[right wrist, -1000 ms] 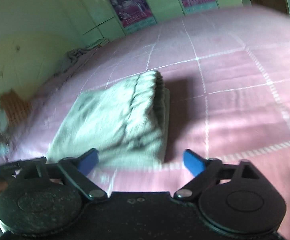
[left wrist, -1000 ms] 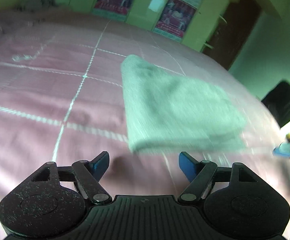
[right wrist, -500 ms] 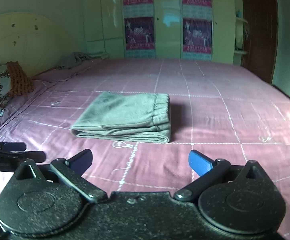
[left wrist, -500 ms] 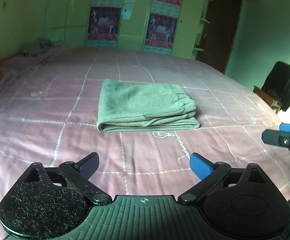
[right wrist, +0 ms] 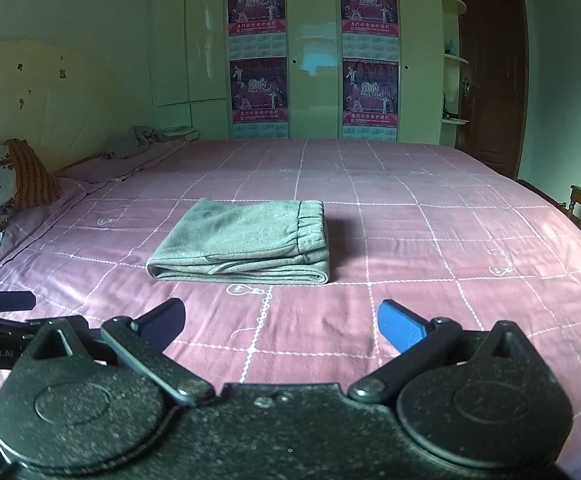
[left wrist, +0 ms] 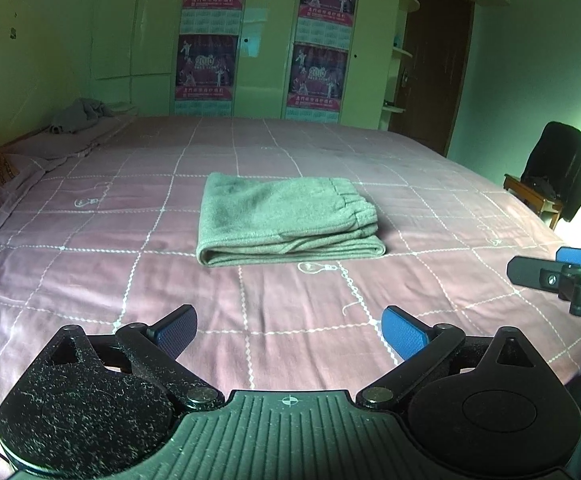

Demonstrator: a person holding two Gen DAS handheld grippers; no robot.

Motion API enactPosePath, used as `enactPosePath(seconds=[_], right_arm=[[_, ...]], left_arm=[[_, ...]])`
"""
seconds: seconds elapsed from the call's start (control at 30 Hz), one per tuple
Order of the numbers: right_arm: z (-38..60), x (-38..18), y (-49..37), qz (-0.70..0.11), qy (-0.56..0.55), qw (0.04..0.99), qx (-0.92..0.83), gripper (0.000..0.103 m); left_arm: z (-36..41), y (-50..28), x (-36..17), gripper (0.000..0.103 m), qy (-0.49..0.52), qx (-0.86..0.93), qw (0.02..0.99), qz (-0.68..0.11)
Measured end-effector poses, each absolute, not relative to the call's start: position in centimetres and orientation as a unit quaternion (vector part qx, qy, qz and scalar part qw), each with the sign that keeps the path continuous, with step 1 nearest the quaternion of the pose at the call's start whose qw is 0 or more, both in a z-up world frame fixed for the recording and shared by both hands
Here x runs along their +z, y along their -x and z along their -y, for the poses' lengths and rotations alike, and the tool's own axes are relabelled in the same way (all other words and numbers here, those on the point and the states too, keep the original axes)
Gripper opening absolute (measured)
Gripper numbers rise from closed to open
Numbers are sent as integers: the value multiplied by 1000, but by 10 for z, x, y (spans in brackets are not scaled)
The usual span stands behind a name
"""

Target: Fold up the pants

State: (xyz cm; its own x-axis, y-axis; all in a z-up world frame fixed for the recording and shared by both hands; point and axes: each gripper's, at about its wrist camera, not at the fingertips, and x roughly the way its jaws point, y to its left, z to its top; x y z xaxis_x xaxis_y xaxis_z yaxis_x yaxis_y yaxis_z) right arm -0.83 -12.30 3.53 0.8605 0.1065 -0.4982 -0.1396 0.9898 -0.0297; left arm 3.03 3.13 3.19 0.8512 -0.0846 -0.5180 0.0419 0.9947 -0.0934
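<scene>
Pants (left wrist: 288, 220) lie folded into a compact stack mid-bed, elastic waistband on top at the right; the fold looks finished. Left gripper (left wrist: 289, 330) and right gripper (right wrist: 281, 322) hang well short of them, jaws wide, holding nothing (likely clear so the stack stays undisturbed). Inner layers hidden; right gripper cut off at the left view's edge.

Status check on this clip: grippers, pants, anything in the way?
Left gripper open, empty. Right gripper open, empty. Pants folded flat on the bed, clear of both grippers. Nothing between grippers and pants.
</scene>
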Motion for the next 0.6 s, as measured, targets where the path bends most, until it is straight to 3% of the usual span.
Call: enactPosePath(seconds=[0.6], right_arm=[[125, 34, 6, -258, 32, 964, 63, 103]], left_arm=[[-30, -32, 35, 98, 36, -37, 962, -268]])
